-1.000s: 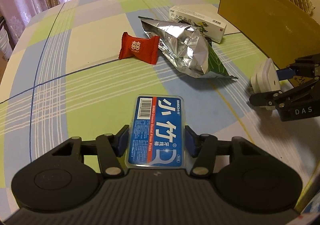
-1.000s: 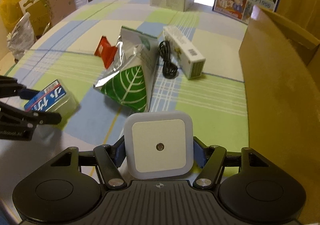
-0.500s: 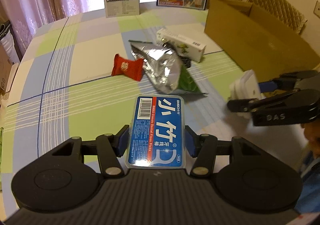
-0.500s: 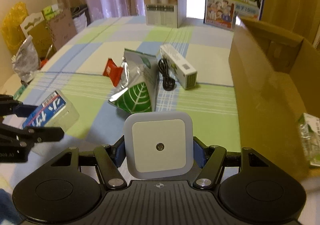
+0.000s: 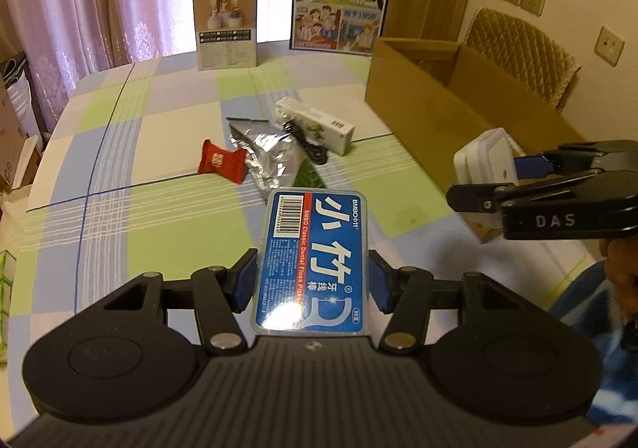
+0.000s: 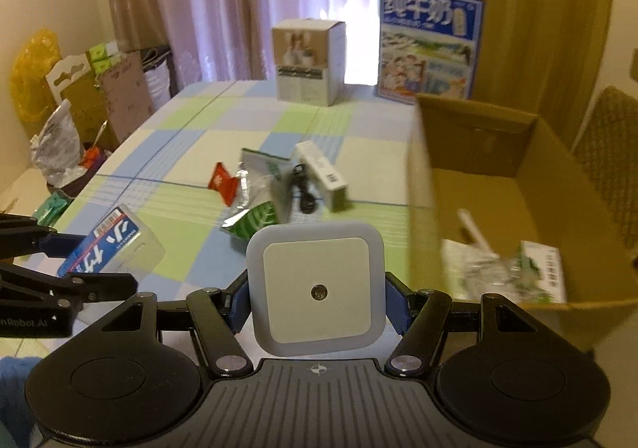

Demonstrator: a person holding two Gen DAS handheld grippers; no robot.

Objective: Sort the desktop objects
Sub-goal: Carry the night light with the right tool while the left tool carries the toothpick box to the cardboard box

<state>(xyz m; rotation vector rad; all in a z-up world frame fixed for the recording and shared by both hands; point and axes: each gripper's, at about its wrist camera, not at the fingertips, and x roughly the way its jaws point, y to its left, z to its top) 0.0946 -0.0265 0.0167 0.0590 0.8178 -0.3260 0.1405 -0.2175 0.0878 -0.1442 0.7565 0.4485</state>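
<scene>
Lift under way: we have raised both grippers off the table [image 5: 167,232]; left gripper [image 5: 312,280] clamps the floss box [image 5: 315,260], right gripper [image 6: 317,302] clamps the night light [image 6: 317,288]; cardboard box [image 6: 514,153] at right comes next.

The floss box [image 5: 312,262] is clear, glossy plastic with a shiny blue label. The night light [image 6: 316,286] is smooth, matt white plastic. The bag [image 5: 271,153] is crinkled silver foil. The candy [image 5: 220,161] has a glossy red wrapper. The carton [image 6: 558,169] is matt brown cardboard. The tablecloth [image 5: 159,169] looks like smooth checked cloth.
</scene>
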